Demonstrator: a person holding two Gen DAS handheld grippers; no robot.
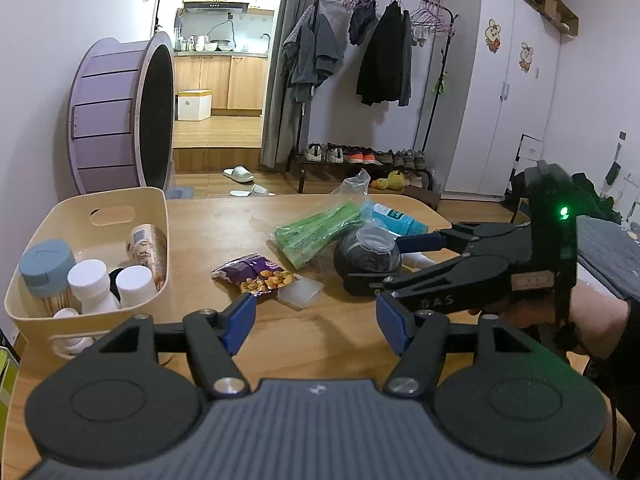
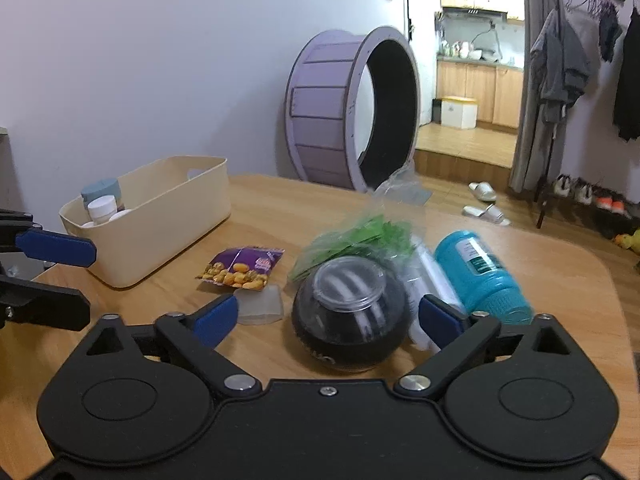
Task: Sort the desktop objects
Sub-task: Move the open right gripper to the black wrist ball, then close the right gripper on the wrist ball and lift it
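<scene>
Right gripper [image 2: 326,314] spread wide around the black ball with clear cap [image 2: 347,312] at lower centre, pads not yet touching, poised to pinch it for the cream bin [image 2: 160,216] at left; left gripper [image 1: 316,322] half-open, empty.

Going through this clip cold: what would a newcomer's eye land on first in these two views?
Probably the dark ball with a clear cap, on the table close to the camera, between the right gripper's wide-open blue pads, not yet touched. Next, the cream bin at the table's left, already holding white bottles, with the open, empty left gripper facing a purple snack packet. Behind, a big purple wheel stands against the wall.
</scene>
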